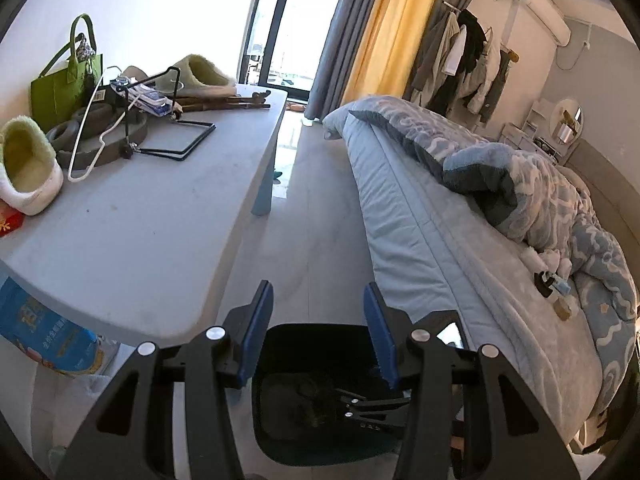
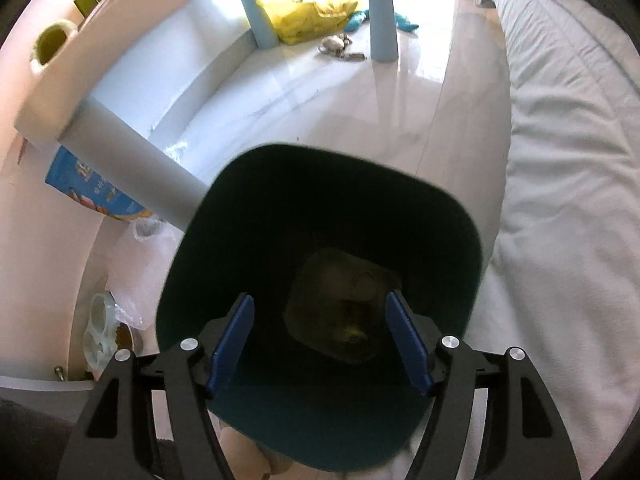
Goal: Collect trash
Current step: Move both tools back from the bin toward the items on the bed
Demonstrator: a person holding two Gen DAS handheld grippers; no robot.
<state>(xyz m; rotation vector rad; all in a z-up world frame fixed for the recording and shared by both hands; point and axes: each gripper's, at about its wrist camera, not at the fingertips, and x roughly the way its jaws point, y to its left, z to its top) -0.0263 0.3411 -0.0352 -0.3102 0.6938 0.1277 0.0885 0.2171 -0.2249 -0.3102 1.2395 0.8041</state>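
A dark green bin [image 2: 240, 220] stands on the floor between the table and the bed. At its bottom lies trash [image 2: 340, 308], a clear container with something yellowish in it. My right gripper [image 2: 320, 296] hangs over the bin's mouth, pointing steeply down, open, with nothing between its blue pads. My left gripper [image 1: 318, 286] is above the bin [image 1: 280, 360] and looks out over the floor. Its pads stand apart with nothing between them. In the left wrist view the right gripper's black fingers [image 1: 372, 402] show inside the bin's mouth.
A grey table [image 1: 140, 240] on the left carries slippers, a green bag [image 1: 60, 88], a white hanger and a wire stand. The bed [image 1: 440, 260] lies on the right. A yellow bag [image 2: 308, 16] and small scraps [image 2: 336, 46] lie on the floor by the table legs.
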